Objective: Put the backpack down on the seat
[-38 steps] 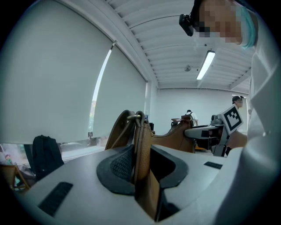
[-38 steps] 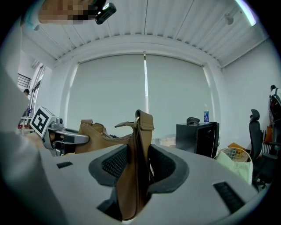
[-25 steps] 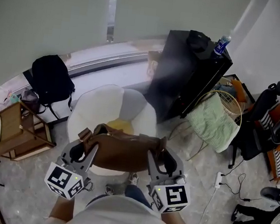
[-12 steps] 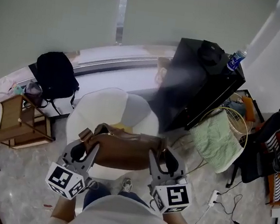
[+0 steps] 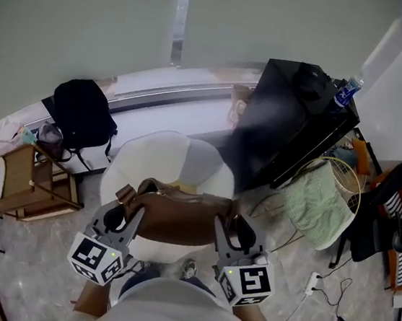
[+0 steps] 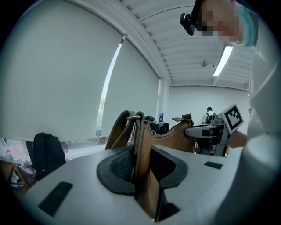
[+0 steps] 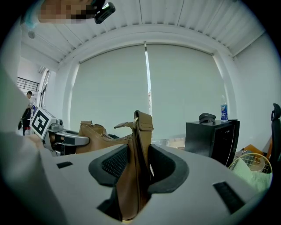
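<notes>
A brown leather backpack (image 5: pixel 176 217) hangs between my two grippers, above the front of a round white seat (image 5: pixel 150 159). My left gripper (image 5: pixel 123 216) is shut on its left strap end, and the strap (image 6: pixel 141 149) shows clamped between the dark pads in the left gripper view. My right gripper (image 5: pixel 230 227) is shut on the right strap end; the right gripper view has the strap (image 7: pixel 136 162) pinched between the pads. The bag's body (image 7: pixel 99 134) stretches across toward the other gripper. A yellow patch (image 5: pixel 181 186) lies on the seat behind the bag.
A black backpack (image 5: pixel 81 114) leans by the window ledge at left. A wooden stool (image 5: pixel 27 182) stands at far left. A black cabinet (image 5: pixel 293 120) with a bottle (image 5: pixel 346 89) on top stands right of the seat, a wire basket with green cloth (image 5: pixel 320 200) beyond.
The head view has shifted slightly, so the room slid across the frame. Both grippers keep the same hold on the bag over the seat.
</notes>
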